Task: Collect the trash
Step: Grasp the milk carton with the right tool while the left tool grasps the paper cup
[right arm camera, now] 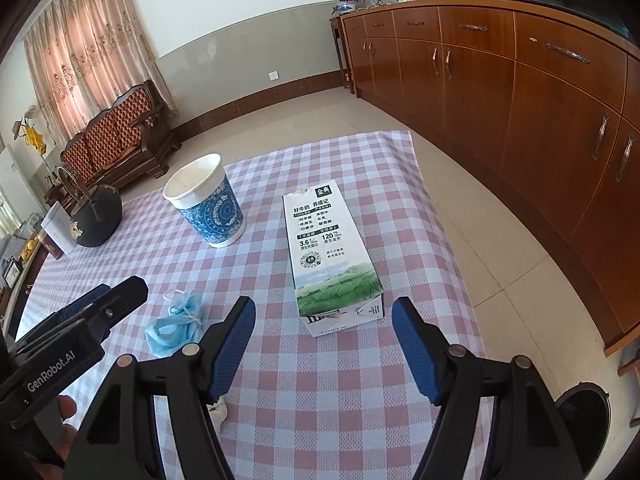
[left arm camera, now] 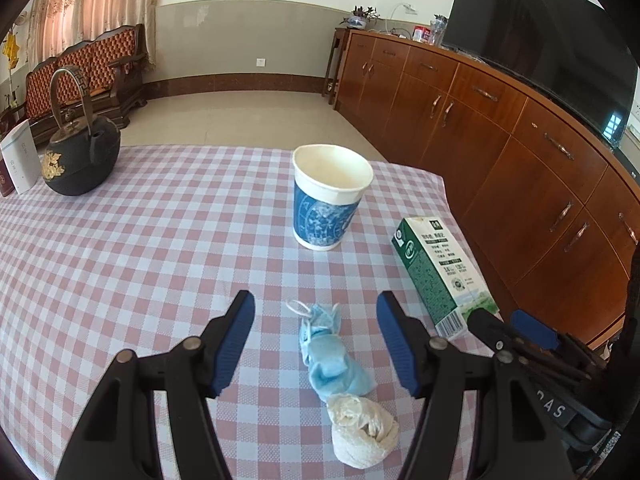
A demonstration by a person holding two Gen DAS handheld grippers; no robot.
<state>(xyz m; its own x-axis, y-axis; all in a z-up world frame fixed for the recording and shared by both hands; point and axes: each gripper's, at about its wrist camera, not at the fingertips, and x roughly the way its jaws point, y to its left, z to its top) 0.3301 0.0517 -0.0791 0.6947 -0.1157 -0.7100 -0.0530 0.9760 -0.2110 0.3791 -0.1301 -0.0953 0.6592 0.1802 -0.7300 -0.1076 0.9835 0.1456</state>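
Trash lies spread over the right part of the tabletop (left arm camera: 120,240), which carries a pink and white checked cloth. A crumpled blue face mask (left arm camera: 330,354) lies near the front edge, and a white wad of tissue (left arm camera: 362,434) touches its near end. A paper cup (left arm camera: 326,196) with a blue pattern stands upright toward the far edge, open end up. A green and white milk carton (right arm camera: 330,256) lies flat on its side along the right edge, its base toward the front edge.

The left gripper (left arm camera: 316,320) is released, jaws spread wide, one on each side of the face mask without touching it. The right gripper (right arm camera: 324,330) is likewise released, jaws apart, with the base of the milk carton just ahead of the gap and no contact visible. Neither gripper holds anything.

A black iron kettle (left arm camera: 78,152) with a hoop handle stands at the far left corner, with a white box (left arm camera: 20,160) just beside it. On the floor off the right edge, near the front corner, part of a dark round bin (right arm camera: 586,420) shows.
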